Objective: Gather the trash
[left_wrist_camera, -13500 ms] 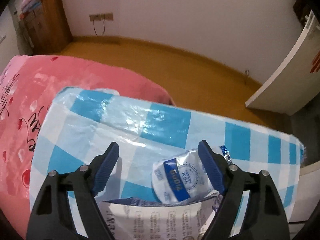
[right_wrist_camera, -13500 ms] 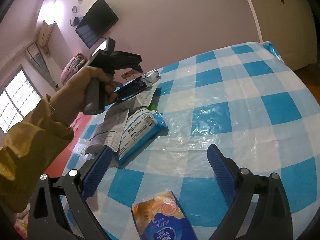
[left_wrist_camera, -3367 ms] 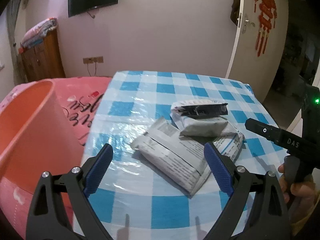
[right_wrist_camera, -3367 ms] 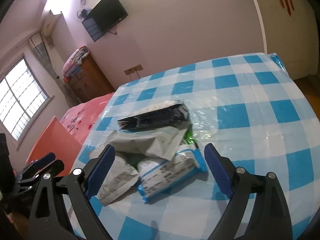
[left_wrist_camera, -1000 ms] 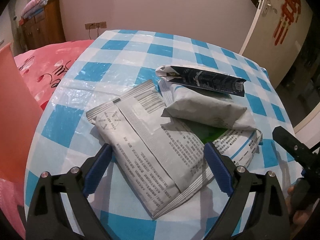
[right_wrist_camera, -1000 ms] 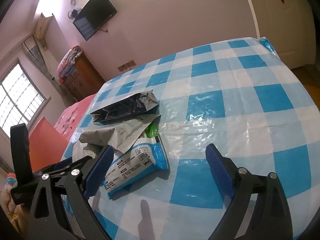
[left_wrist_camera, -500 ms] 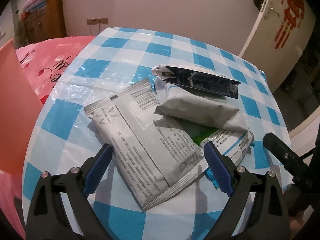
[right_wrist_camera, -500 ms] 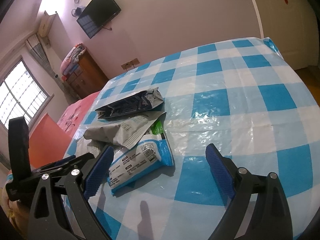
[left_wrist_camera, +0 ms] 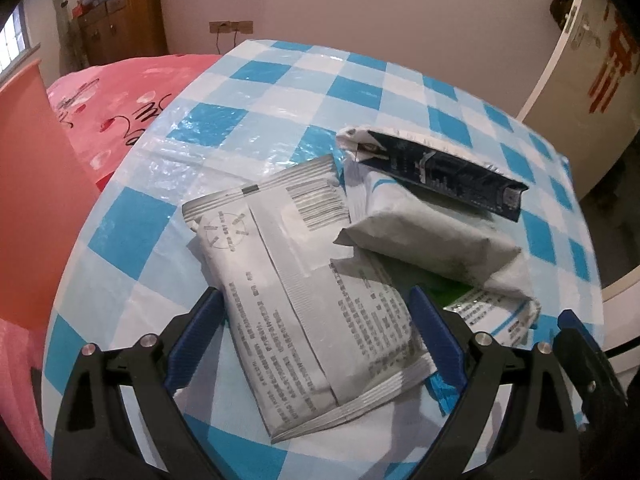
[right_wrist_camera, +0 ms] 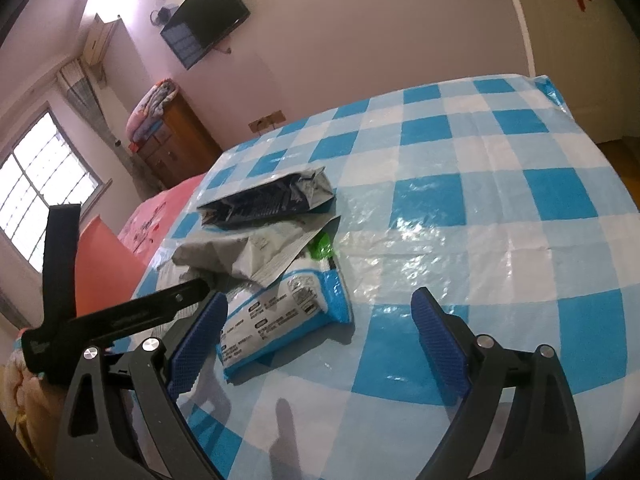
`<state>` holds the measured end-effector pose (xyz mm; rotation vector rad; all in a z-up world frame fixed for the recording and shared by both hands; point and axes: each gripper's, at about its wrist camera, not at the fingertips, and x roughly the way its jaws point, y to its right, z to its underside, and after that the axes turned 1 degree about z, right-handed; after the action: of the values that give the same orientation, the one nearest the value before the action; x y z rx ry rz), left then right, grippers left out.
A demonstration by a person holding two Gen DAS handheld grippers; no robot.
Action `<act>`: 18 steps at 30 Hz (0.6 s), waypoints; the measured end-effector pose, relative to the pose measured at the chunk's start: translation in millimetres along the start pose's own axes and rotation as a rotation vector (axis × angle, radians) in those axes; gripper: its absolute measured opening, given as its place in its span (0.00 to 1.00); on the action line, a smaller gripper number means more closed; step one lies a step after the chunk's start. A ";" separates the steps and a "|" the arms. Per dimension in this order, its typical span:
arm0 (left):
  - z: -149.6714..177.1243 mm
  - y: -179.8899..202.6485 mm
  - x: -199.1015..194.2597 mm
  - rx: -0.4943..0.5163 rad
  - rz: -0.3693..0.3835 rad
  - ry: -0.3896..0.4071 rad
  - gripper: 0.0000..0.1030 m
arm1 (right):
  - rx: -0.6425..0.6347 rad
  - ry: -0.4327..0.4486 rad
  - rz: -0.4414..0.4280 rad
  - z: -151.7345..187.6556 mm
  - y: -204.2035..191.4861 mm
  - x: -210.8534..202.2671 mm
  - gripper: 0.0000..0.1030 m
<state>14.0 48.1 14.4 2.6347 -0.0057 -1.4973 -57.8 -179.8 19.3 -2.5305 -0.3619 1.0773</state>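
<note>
Blue-and-white checked plastic tablecloth [left_wrist_camera: 280, 80] — carries a heap of wrappers near its left edge. Flat grey printed foil packet [left_wrist_camera: 304, 288] lies between the spread jaws of the left gripper [left_wrist_camera: 316, 336], untouched. Grey folded pouch [left_wrist_camera: 424, 236] and dark blue torn packet [left_wrist_camera: 444, 172] lie farther off. Right gripper [right_wrist_camera: 320, 340] — jaws wide, empty, beside the blue-edged white wrapper [right_wrist_camera: 280, 316].

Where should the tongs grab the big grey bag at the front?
Grab the grey bag across its narrow width, near the end closest to the left tongs. It lies flat and long, that end is free of the pile, and the open tongs already straddle it. The far end is tucked under another wrapper, so probably come straight down.
</note>
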 end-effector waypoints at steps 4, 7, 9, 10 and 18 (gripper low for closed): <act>-0.4 0.3 4.3 0.011 -0.013 -0.001 0.95 | -0.018 -0.026 -0.010 3.0 -4.7 4.8 0.89; 0.3 1.3 5.6 0.031 -0.026 0.004 0.95 | -0.032 -0.038 -0.021 4.4 -8.1 6.5 0.89; 0.6 1.2 5.5 0.038 -0.024 0.008 0.95 | -0.046 -0.048 -0.021 5.2 -11.0 8.5 0.89; 0.5 1.0 5.6 0.041 -0.022 0.008 0.95 | -0.051 -0.052 -0.020 5.0 -11.3 9.7 0.89; 1.2 -5.0 0.8 0.046 0.000 0.017 0.85 | -0.106 -0.093 -0.011 4.6 -22.7 19.9 0.89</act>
<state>13.1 53.0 12.6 2.6828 -0.0388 -1.4928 -49.8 -151.0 13.3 -2.5722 -0.4686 1.2043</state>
